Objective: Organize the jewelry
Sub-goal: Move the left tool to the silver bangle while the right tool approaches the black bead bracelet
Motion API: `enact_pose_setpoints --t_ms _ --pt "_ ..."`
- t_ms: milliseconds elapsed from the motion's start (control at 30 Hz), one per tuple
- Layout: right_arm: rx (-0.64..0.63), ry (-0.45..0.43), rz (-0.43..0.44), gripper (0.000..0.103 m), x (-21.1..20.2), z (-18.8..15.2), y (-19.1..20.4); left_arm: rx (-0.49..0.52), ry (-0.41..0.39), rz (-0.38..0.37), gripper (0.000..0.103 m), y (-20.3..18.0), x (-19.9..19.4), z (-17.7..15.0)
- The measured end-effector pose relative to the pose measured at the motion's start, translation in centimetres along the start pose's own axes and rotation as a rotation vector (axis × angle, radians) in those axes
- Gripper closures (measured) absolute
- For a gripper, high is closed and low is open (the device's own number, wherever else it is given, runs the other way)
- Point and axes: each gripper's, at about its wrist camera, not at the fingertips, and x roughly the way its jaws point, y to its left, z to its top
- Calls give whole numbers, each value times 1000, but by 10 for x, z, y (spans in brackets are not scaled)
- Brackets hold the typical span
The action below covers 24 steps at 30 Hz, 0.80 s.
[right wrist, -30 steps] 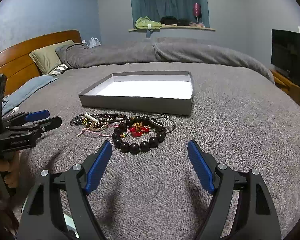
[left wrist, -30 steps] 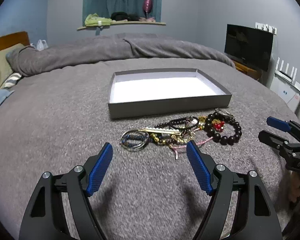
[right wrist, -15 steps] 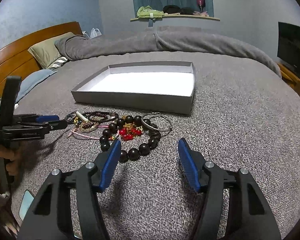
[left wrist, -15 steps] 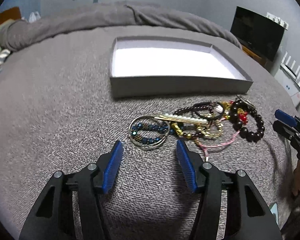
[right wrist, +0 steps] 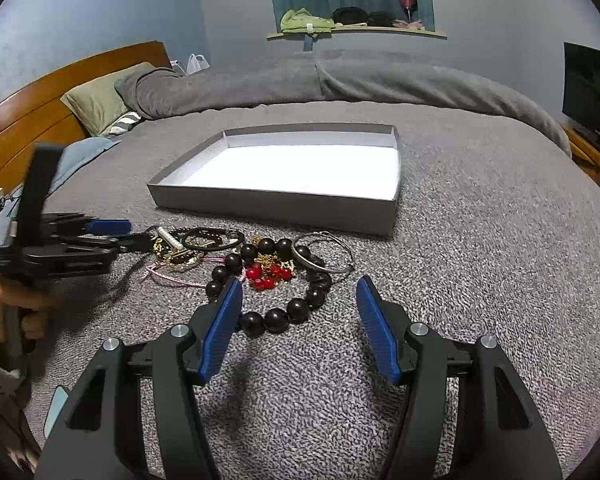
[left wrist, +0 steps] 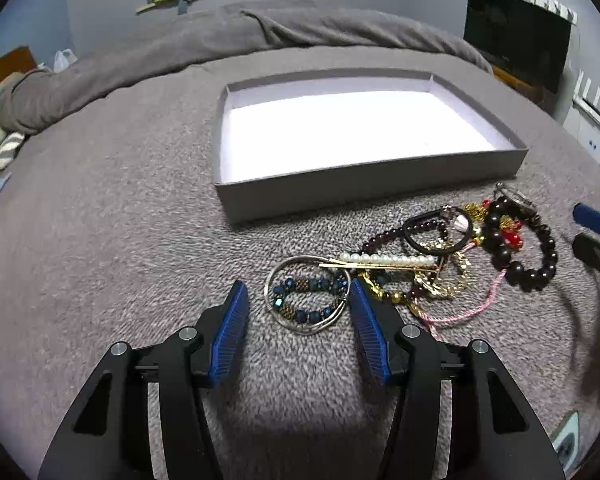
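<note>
A pile of jewelry lies on the grey bedspread in front of an empty grey tray [left wrist: 380,190] with a white floor. My left gripper [left wrist: 296,306] is open, its fingers on either side of a silver hoop with blue beads [left wrist: 306,298]. A pearl hair clip [left wrist: 388,259] lies just beyond. My right gripper [right wrist: 298,304] is open around the near side of a dark wooden bead bracelet [right wrist: 276,316] with red beads [right wrist: 266,274]. The tray [right wrist: 276,204] also shows in the right wrist view, with a silver bangle [right wrist: 324,254] before it.
A folded grey duvet [right wrist: 340,80] and pillows [right wrist: 96,100] lie at the head of the bed. A black screen [left wrist: 516,36] stands to the right. The left gripper's body [right wrist: 60,248] sits at the left of the jewelry pile.
Both grippers have moved forward and down to the jewelry. The left now straddles the blue-bead hoop and the right straddles the dark bead bracelet. Both jaw gaps are narrower than a second ago.
</note>
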Motion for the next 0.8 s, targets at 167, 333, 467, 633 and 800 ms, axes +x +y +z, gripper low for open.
enact_pose_setpoints --t_ms 167,333,467,633,800 --pt "1 14 -12 44 8 7 -6 -12 5 -63 50 5 7 -3" --pt "25 46 -6 44 26 16 -15 -2 -15 -91 54 6 7 -4" --pt "47 79 6 43 42 22 -22 10 -69 -98 55 5 -5 -10" --pt "64 121 21 43 62 27 -27 22 -127 -102 55 6 -24 -20" --pt "61 137 28 43 72 27 -27 13 -139 -118 55 13 -29 -20"
